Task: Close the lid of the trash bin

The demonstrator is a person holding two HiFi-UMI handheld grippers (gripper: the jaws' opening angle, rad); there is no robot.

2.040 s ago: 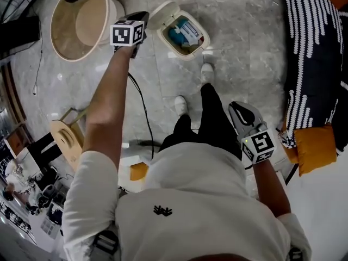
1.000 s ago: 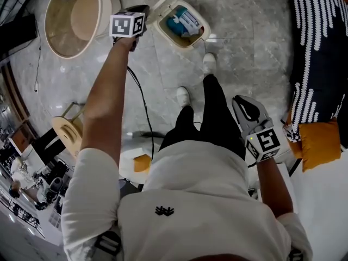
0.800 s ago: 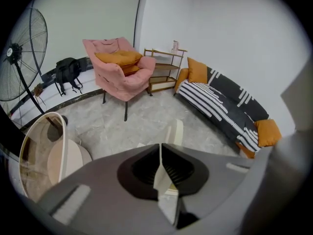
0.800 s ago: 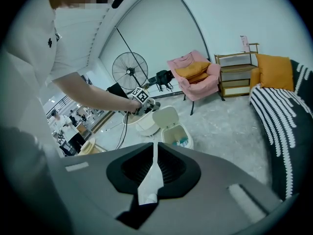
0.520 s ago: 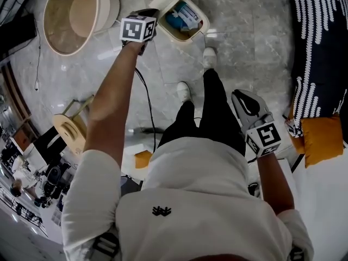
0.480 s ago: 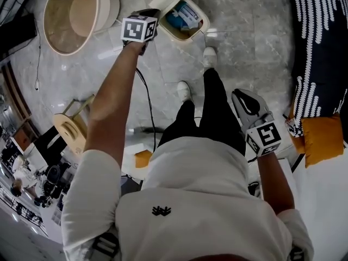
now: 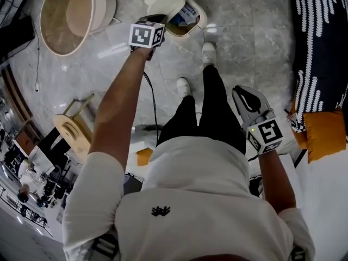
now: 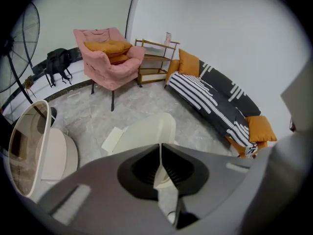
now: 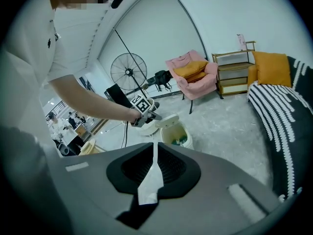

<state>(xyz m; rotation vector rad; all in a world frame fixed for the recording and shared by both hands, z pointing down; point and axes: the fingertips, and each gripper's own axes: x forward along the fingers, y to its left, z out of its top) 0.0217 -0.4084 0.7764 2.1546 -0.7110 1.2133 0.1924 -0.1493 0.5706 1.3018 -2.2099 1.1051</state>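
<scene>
Head view: the left gripper (image 7: pixel 156 19) sits just beside the tilted lid (image 7: pixel 165 2) of the trash bin (image 7: pixel 197 25) on the floor. The right gripper (image 7: pixel 246 99) hangs by the leg.

Left gripper view: jaws pressed together, empty, with the lid just ahead.

Right gripper view: jaws together, empty.

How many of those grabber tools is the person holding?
2. The left gripper is out by the trash bin lid; the right gripper hangs beside the person's leg. None seems hidden.
</scene>
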